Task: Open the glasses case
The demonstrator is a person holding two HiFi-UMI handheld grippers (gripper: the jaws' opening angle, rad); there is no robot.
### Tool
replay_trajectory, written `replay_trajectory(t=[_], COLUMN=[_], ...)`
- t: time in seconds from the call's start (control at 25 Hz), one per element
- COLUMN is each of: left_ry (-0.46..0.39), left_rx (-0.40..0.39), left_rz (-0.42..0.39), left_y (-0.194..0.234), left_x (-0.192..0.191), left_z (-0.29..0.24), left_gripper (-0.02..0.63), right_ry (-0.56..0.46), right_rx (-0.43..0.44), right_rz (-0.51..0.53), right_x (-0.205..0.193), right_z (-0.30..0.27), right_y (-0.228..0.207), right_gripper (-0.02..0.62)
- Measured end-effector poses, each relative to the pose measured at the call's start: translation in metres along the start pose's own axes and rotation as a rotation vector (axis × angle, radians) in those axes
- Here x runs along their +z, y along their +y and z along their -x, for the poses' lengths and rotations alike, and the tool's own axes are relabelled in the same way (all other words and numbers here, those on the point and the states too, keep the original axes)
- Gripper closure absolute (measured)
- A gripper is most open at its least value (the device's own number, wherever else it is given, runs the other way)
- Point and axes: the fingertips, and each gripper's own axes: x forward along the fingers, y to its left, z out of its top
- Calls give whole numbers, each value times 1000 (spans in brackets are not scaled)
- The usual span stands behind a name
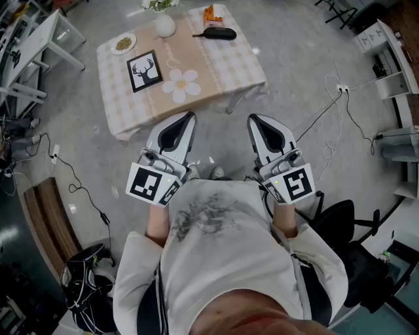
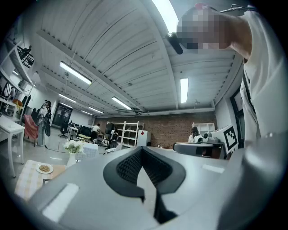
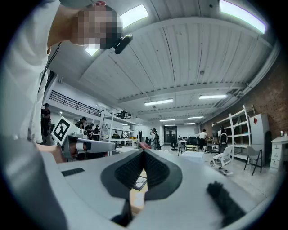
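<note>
The black oval glasses case [image 1: 219, 33] lies closed toward the far side of the small table with the beige checked cloth [image 1: 226, 69]. An orange packet [image 1: 209, 12] sits just behind it.

Neither tool is anywhere near the case. The left gripper [image 1: 189, 118] and the right gripper [image 1: 253, 120] are held level in front of the person's chest, short of the table's near edge. On each, the 2 jaws are pressed together with nothing between them and touch nothing.

A small round plate [image 1: 123, 43] at the far left corner holds some brownish food. A white vase [image 1: 164, 26] with pale flowers stands near it.

Closer to the grippers lie a black framed picture of a stag's head [image 1: 145, 70] and a white daisy-shaped mat [image 1: 181, 85], both left of the case.

Loose cables [image 1: 334, 124] trail over the grey floor. A black office chair [image 1: 350, 219] stands at the person's right and a wooden bench [image 1: 46, 216] at the left.
</note>
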Motion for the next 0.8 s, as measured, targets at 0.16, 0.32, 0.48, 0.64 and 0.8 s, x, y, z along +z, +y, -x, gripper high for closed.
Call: replay_trajectory(t=[0.16, 0.32, 0.48, 0.64, 0.8], left_ry=[5, 5, 6, 11, 25], left_rx=[-4, 0, 14, 25, 32], left_rz=[-3, 4, 11, 16, 18], left_y=[-3, -5, -11, -23, -29], left_x=[-4, -4, -5, -9, -13], left_z=[-3, -3, -2, -3, -5], left_gripper=[604, 604, 604, 604, 604], right_ry=[1, -7, -5, -7, 2], right_rx=[-17, -5, 13, 33, 49], right_rz=[-7, 10, 15, 19, 9], right_x=[-3, -2, -3, -3, -8], right_z=[5, 7, 13, 23, 25], right_y=[-5, -2, -1, -3, -8], right_gripper=[580, 580, 580, 580, 579])
